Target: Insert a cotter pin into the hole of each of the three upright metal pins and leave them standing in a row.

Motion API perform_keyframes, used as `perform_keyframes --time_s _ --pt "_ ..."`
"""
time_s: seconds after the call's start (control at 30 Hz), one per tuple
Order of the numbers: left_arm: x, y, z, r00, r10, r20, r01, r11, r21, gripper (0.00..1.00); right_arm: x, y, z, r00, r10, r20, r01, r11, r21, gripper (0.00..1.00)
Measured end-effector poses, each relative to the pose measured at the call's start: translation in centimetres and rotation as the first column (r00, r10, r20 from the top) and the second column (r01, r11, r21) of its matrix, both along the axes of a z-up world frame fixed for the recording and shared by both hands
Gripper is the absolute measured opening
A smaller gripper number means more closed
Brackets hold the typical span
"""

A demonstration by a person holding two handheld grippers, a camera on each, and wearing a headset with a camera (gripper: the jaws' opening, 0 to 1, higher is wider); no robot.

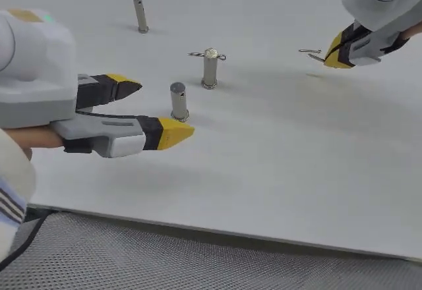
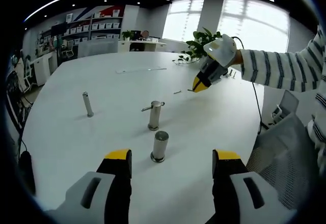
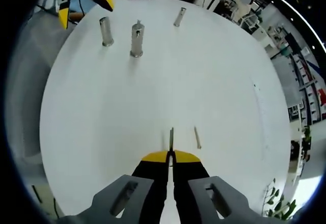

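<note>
Three upright metal pins stand on the white table: a near one, a middle one with a cotter pin through its head, and a thin far one. My left gripper is open just left of the near pin, which stands ahead of its jaws. At the far right, my right gripper is shut on a cotter pin low at the table surface. A second cotter pin lies loose beside it.
The table's front edge runs close below the left gripper, with a grey mesh surface under it. Shelves, plants and windows stand beyond the table's far side in the left gripper view.
</note>
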State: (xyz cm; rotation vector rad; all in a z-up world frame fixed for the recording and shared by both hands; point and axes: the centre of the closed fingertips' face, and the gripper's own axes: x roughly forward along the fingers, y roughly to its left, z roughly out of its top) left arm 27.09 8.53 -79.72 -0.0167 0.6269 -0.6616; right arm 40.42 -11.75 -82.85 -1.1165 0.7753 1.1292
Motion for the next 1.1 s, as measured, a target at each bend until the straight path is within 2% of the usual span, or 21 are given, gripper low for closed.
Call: perform_keyframes --time_s 0.27,0.3,0.4,0.47,0.6,0.8,0.93,1.03,1.1 --pt "1.1 -0.3 0.9 1.000 0.015 0.017 -0.014 1.000 -0.024 0.55 -1.0 0.5 0.9 0.999 0.010 0.050 -0.011 1.000 0.009 0.02" --pt "1.2 -0.4 1.0 1.000 0.016 0.017 -0.016 0.999 -0.030 0.53 -0.5 0.4 1.0 0.998 0.017 0.057 -0.018 1.000 0.011 0.02" --pt "1.5 -0.9 1.5 1.000 0.022 0.016 -0.021 0.998 -0.058 0.44 -0.6 0.7 1.7 0.996 0.024 0.081 -0.026 0.999 0.023 0.02" --pt "1.7 -1.3 1.8 1.000 0.024 0.007 -0.024 0.996 -0.088 0.42 -1.3 1.5 2.4 0.995 0.034 0.095 -0.038 0.998 0.041 0.02" --pt "2.0 -2.1 2.2 1.000 0.017 0.004 -0.016 0.994 -0.112 0.39 -1.8 2.2 2.7 0.991 0.052 0.119 -0.059 0.997 0.056 0.02" --pt "2.5 -3.0 2.3 1.000 0.006 -0.010 -0.007 0.993 -0.120 0.32 -3.8 3.8 3.4 0.987 0.063 0.151 -0.078 0.993 0.094 0.02" --pt "2.9 -3.4 2.6 1.000 0.006 -0.015 -0.008 0.989 -0.149 0.30 -5.0 4.9 3.9 0.980 0.087 0.178 -0.107 0.988 0.109 0.02" --pt "3.1 -3.9 2.7 1.000 0.001 -0.015 -0.003 0.988 -0.152 0.27 -6.2 5.8 4.2 0.981 0.096 0.166 -0.118 0.984 0.133 0.02" --pt "3.2 -4.3 2.8 1.000 -0.008 -0.019 0.005 0.987 -0.159 0.25 -6.8 6.4 4.4 0.978 0.111 0.177 -0.135 0.982 0.134 0.02"
